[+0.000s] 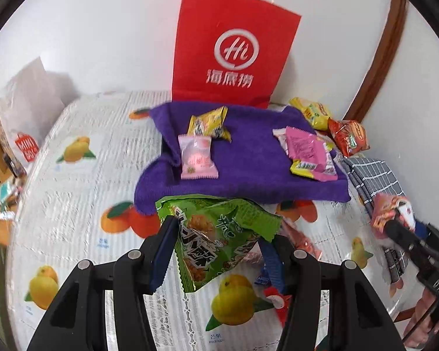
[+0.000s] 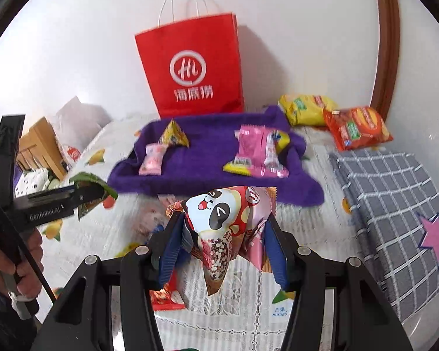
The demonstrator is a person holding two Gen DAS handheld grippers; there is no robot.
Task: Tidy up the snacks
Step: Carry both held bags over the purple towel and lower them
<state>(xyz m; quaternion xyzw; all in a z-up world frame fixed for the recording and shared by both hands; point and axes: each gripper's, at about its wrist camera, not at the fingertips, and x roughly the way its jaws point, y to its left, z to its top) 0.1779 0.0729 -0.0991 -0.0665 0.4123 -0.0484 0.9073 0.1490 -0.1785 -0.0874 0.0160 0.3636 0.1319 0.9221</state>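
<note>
My left gripper point(image 1: 218, 231) is shut on a green snack bag point(image 1: 213, 251), which hangs crumpled above the fruit-print tablecloth point(image 1: 82, 175). My right gripper point(image 2: 224, 218) is shut on a pink panda-print snack bag point(image 2: 219, 234), also held off the table. Just beyond both lies a purple towel point(image 1: 248, 175) point(image 2: 207, 158). On it rest a pink round-cake packet point(image 1: 196, 158), a yellow packet point(image 1: 209, 122) and a pile of pink wrappers point(image 1: 307, 149). Each view shows the other gripper at its edge, gripping its bag: the left gripper point(image 2: 76, 193) and the right gripper point(image 1: 401, 222).
A red paper bag point(image 1: 231, 49) stands against the wall behind the towel. Yellow point(image 2: 304, 109) and orange point(image 2: 357, 127) chip bags lie at the back right. A grey checked cloth point(image 2: 395, 193) covers the right side. A red packet point(image 2: 165, 295) lies under my right gripper.
</note>
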